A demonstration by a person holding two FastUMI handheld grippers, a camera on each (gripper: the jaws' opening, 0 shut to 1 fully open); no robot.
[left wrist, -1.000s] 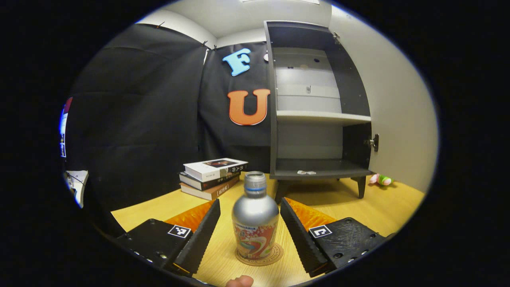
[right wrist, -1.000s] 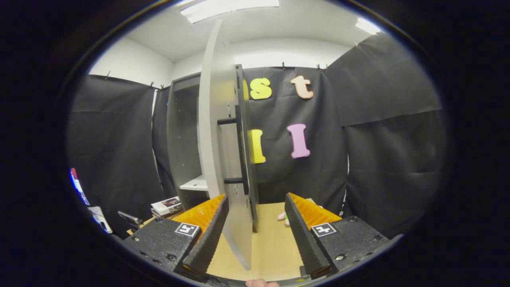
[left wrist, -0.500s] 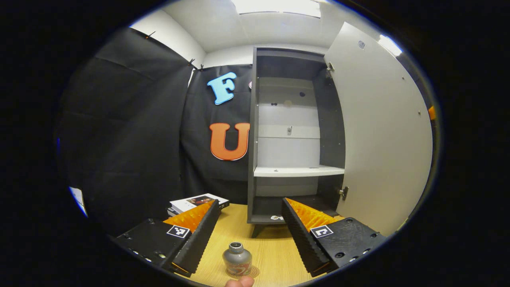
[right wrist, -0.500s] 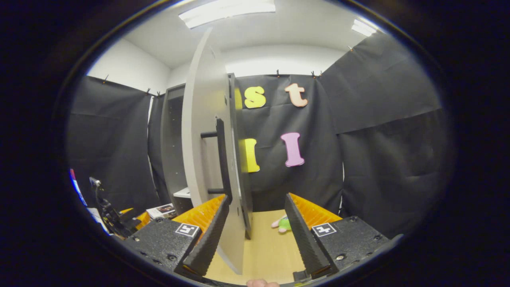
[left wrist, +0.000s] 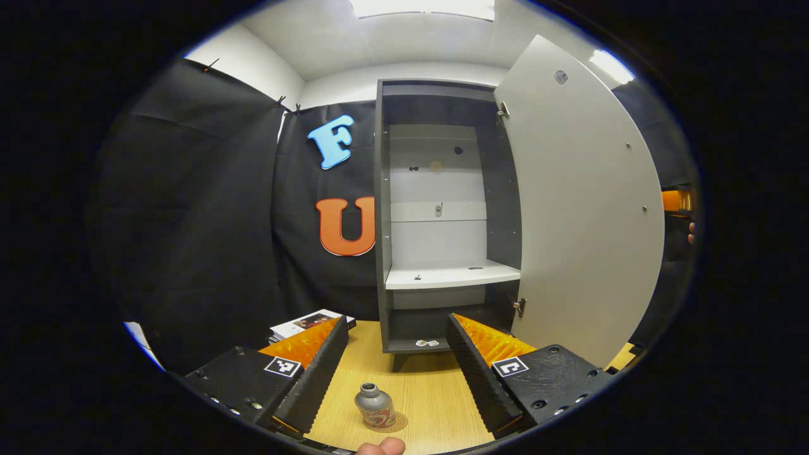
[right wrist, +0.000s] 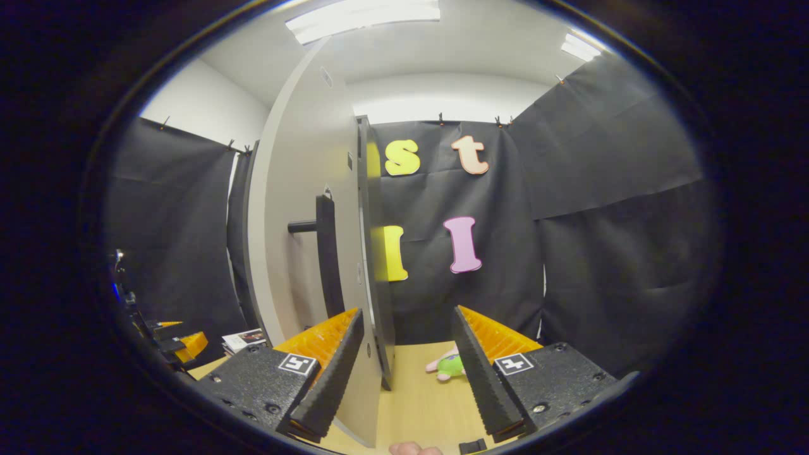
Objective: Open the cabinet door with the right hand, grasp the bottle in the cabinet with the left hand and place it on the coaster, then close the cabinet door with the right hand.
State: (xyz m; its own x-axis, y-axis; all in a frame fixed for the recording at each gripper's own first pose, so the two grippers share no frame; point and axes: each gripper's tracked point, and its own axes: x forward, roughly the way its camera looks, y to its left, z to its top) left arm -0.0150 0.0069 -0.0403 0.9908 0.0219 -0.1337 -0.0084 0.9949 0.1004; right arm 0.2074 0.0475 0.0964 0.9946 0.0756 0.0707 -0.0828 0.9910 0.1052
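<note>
While the bottle [left wrist: 374,406] stands on the coaster [left wrist: 393,424] on the bench [left wrist: 436,404] in front of the cabinet [left wrist: 436,215], the left gripper [left wrist: 397,373] hangs spread above it. The right gripper [right wrist: 404,370], also spread, flanks the door [right wrist: 297,253] edge; push evenly near the handle [right wrist: 327,253] to swing it shut.

No wording can be read: the bottle [left wrist: 374,406] carries a colourful printed label too small to make out, the top book [left wrist: 308,322] of the stack shows a blurred cover, and the gripper bodies bear square coded markers (patterns, not text)
</note>
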